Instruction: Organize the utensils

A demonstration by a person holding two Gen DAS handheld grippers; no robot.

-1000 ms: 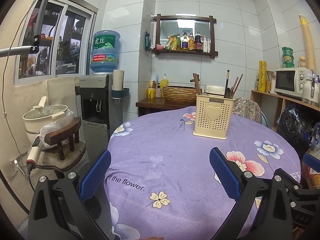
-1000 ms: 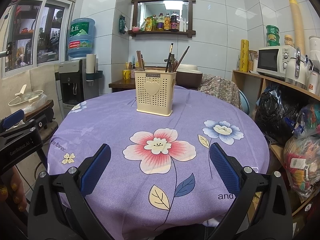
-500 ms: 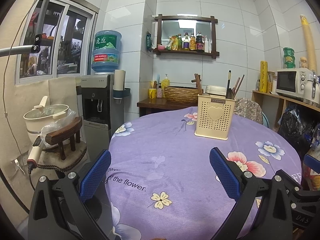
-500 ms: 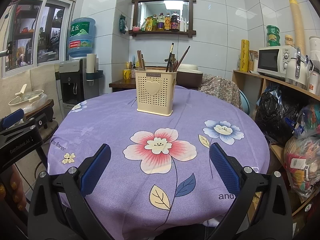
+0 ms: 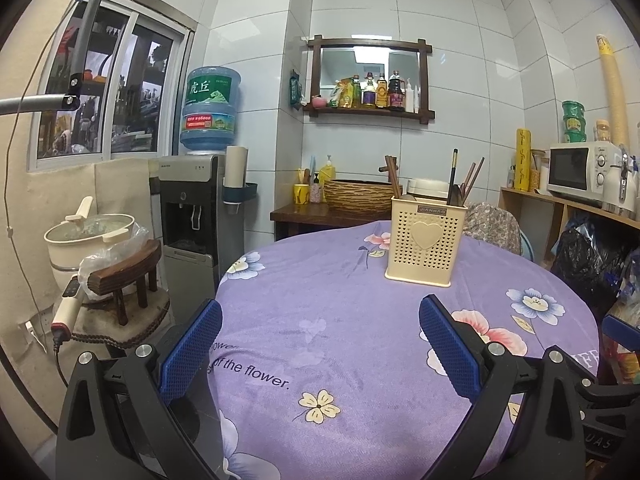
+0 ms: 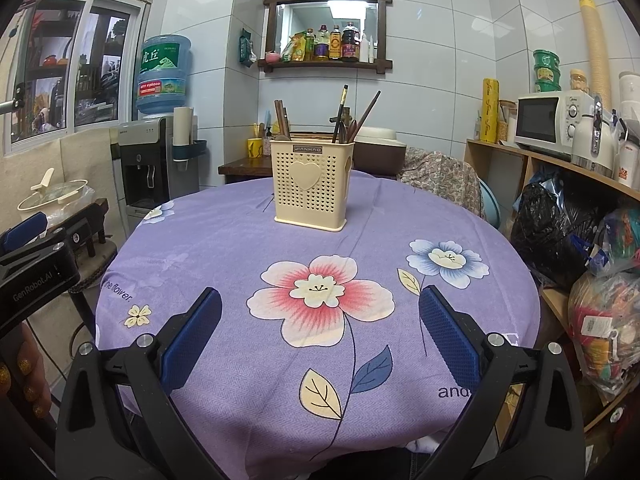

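Left tongs (image 5: 320, 346) spread wide, nothing between the blue pads, hovering over the near left edge of the tabletop (image 5: 360, 332). Right tongs (image 6: 320, 334) likewise wide apart and empty, poised above the near side of the purple flowered cloth, framing the large pink flower print (image 6: 320, 304). Part of the left tool's black body visible at the left edge of the right wrist view, with fingertips bearing gold-painted nails (image 6: 24, 380) below it.

Further out, toward the far side of the round tabletop, a cream perforated utensil holder (image 6: 311, 182) with a heart on its front, standing upright, well apart from both tongs. Inside it, chopsticks and dark-handled utensils (image 6: 352, 116) standing, some leaning right; exact compartments impossible to tell.

Beyond the tabletop, a wooden side table with a woven basket (image 5: 356, 196) and a yellow cup (image 5: 301, 193). On the left, a water dispenser (image 5: 192, 216) topped by a blue bottle, and a cream pot (image 5: 88, 236) beside a small wooden stool. On the right, a microwave (image 6: 548, 124) on a wooden shelf, bags stacked below. On the tiled wall, a framed shelf of bottles (image 6: 332, 46).
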